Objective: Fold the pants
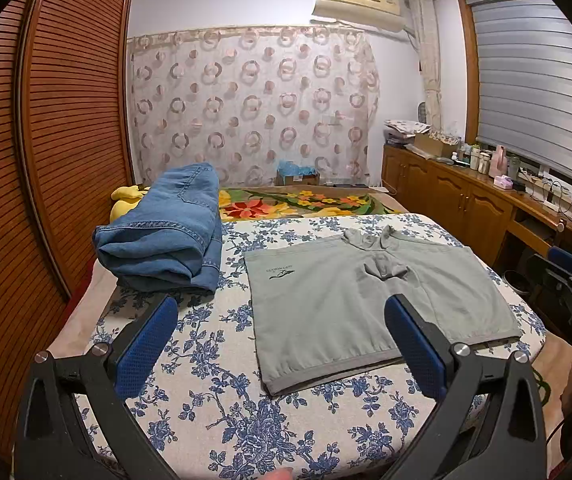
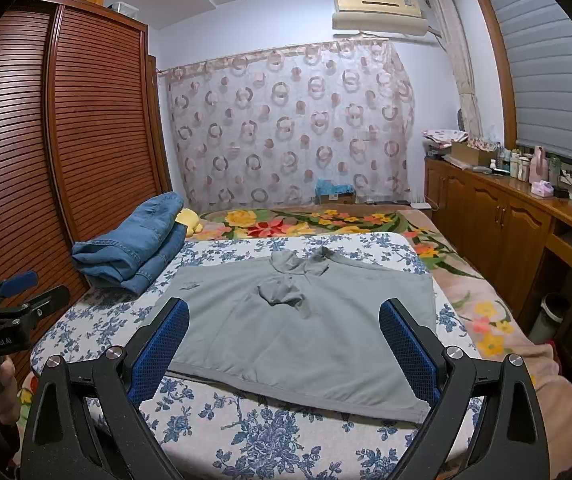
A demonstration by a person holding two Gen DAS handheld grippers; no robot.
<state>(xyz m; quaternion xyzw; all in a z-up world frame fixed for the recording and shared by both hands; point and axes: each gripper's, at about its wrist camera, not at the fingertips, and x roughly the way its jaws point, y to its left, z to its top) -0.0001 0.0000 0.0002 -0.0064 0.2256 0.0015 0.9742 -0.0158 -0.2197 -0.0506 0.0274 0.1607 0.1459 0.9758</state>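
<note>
Grey pants (image 1: 366, 300) (image 2: 298, 332) lie spread flat on the blue-flowered cloth (image 1: 214, 360) (image 2: 246, 432) over the bed, waistband towards me, with a bunched lump of fabric near the middle. My left gripper (image 1: 282, 312) hovers above the cloth near the pants' left edge, jaws wide open with nothing between them. My right gripper (image 2: 284, 316) hangs over the pants' near hem, also wide open and holding nothing. In each wrist view the other gripper shows at the frame's edge, held by a hand.
Folded blue jeans (image 1: 166, 232) (image 2: 134, 244) are piled at the bed's left, beside a yellow soft toy (image 1: 124, 200) (image 2: 188, 220). A slatted wooden wardrobe (image 1: 46, 140) stands on the left. Wooden cabinets (image 2: 498, 216) with bottles line the right wall.
</note>
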